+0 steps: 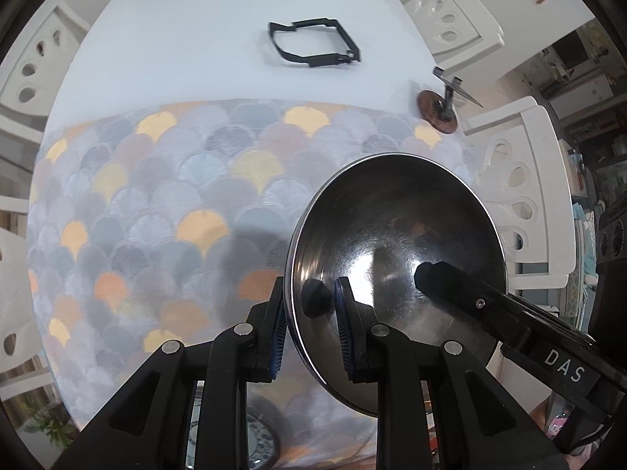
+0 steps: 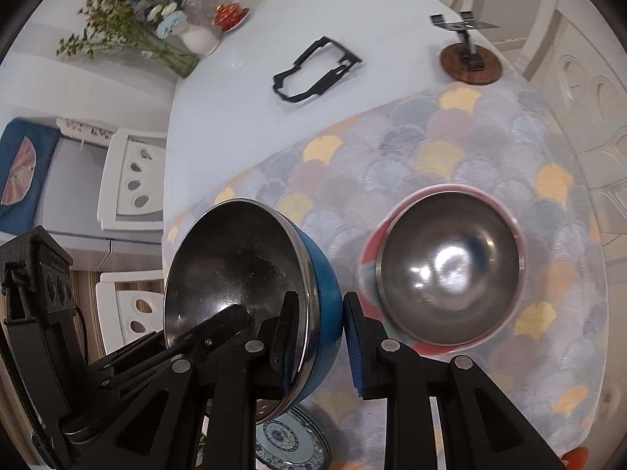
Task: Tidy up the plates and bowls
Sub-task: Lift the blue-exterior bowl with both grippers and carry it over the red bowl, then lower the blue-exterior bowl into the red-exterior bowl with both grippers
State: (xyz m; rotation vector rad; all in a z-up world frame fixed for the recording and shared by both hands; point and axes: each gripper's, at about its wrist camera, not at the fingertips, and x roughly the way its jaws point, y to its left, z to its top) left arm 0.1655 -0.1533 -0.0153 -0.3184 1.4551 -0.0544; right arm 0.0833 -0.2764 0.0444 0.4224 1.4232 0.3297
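Observation:
A steel bowl with a blue outside (image 2: 250, 274) is held tilted above the scale-patterned tablecloth (image 1: 156, 196). Both grippers grip its rim on opposite sides. My left gripper (image 1: 309, 329) is shut on the rim, one finger inside and one outside; the bowl's steel inside (image 1: 395, 243) fills the left wrist view. My right gripper (image 2: 317, 337) is shut on the near rim; its finger (image 1: 462, 286) shows inside the bowl in the left wrist view. A second steel bowl with a pink outside (image 2: 450, 266) rests on the cloth to the right.
A blue-and-white patterned plate (image 2: 290, 442) lies at the near table edge. A black frame (image 2: 313, 72), a small stand on a brown disc (image 2: 470, 58) and a flower vase (image 2: 156, 35) are on the far white table part. White chairs (image 1: 521, 196) surround the table.

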